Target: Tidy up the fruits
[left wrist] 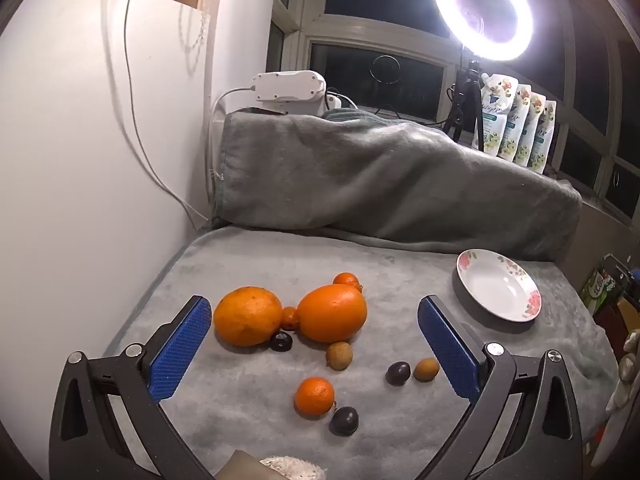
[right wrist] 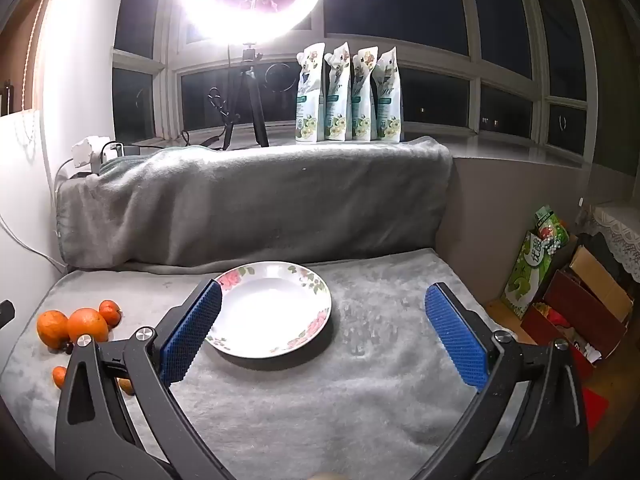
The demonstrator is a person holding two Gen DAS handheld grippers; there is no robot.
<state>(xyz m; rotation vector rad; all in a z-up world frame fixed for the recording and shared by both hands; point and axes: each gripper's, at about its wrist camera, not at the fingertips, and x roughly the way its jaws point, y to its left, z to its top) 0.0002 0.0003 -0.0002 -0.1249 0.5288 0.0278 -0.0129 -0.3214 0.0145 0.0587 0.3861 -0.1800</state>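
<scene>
Fruits loose on grey blanket [left wrist: 248,412], well left of flowered plate [right wrist: 276,312]. Partly hidden in right wrist view: smaller pieces cut off behind gripper frame. Two large oranges [left wrist: 248,316] [left wrist: 333,313] with tiny orange [left wrist: 289,318] wedged between, touching both; dark plums [left wrist: 398,373] and brownish round fruits [left wrist: 339,355], kind hard to tell. Left gripper [left wrist: 314,344] spread wide above the fruits, holding nothing; right gripper [right wrist: 324,332] likewise wide, empty, near plate.
</scene>
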